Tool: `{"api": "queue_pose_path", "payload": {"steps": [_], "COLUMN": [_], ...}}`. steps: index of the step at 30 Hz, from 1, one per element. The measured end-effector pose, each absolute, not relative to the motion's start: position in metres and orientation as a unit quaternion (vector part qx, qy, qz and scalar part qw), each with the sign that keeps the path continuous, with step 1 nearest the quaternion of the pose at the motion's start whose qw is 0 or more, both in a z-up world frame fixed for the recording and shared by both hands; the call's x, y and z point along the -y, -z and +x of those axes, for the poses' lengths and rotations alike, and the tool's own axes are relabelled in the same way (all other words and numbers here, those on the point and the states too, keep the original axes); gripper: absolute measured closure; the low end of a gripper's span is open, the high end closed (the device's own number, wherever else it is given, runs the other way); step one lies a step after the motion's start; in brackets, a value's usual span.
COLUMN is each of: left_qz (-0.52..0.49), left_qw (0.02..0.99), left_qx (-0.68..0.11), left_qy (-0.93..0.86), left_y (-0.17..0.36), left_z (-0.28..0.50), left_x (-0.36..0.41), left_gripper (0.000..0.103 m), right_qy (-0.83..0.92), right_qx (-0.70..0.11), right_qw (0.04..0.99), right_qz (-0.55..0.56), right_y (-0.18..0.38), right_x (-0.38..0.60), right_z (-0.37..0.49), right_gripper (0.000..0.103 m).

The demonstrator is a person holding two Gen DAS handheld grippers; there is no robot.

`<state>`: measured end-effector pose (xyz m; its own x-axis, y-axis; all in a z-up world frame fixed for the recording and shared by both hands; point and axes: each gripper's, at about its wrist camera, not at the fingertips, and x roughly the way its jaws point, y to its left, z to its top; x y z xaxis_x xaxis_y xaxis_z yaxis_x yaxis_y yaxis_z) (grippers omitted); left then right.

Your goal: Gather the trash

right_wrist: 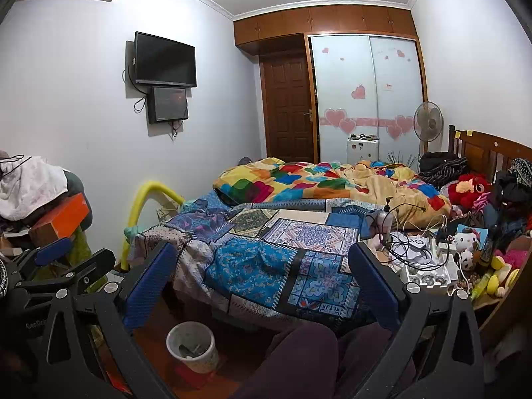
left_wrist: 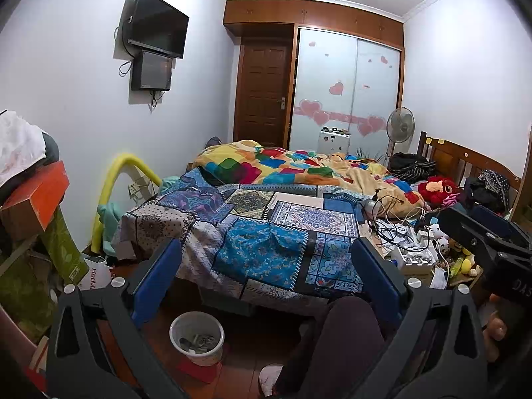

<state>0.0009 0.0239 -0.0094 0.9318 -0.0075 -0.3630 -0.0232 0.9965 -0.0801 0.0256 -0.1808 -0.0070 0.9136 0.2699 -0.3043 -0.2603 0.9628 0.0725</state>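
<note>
A white wastebasket [left_wrist: 196, 337] stands on the wooden floor at the foot of the bed, with some scraps inside. It also appears in the right wrist view as the wastebasket [right_wrist: 193, 345]. My left gripper [left_wrist: 266, 266] is open and holds nothing, raised above the floor and facing the bed. My right gripper [right_wrist: 262, 276] is likewise open and holds nothing. Each shows in the other's view: the right gripper [left_wrist: 462, 214] at the right, the left gripper [right_wrist: 89, 249] at the left. Cables, white boxes and paper scraps [left_wrist: 415, 249] clutter the bed's right side.
A bed [left_wrist: 266, 232] with a blue patchwork sheet and a colourful duvet [left_wrist: 282, 166] fills the middle. The person's legs [left_wrist: 332, 349] in dark trousers sit below. Piled boxes and cloth [left_wrist: 30, 179] stand at the left. Plush toys [right_wrist: 465, 242] lie at the right.
</note>
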Motion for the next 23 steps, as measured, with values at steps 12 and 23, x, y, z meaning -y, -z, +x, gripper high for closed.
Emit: {"api": "queue_pose_path", "payload": {"steps": [12, 23], "left_qz": [-0.042, -0.036], "left_qw": [0.982, 0.983], "left_qx": [-0.182, -0.178], "left_qy": [0.003, 0.011], "left_y": [0.0096, 0.0082], "left_z": [-0.0021, -0.0067], "left_x": [-0.0231, -0.0172], "left_gripper": [0.000, 0.000], "right_qy": [-0.135, -0.134], "right_qx": [-0.158, -0.159], "right_qw": [0.978, 0.978], "right_qz": [0.015, 0.015], "right_y": [0.0069, 0.0089], "right_x": [0.1803, 0.1791], "right_z": [0.0250, 0.0234], "right_gripper": [0.000, 0.000]}}
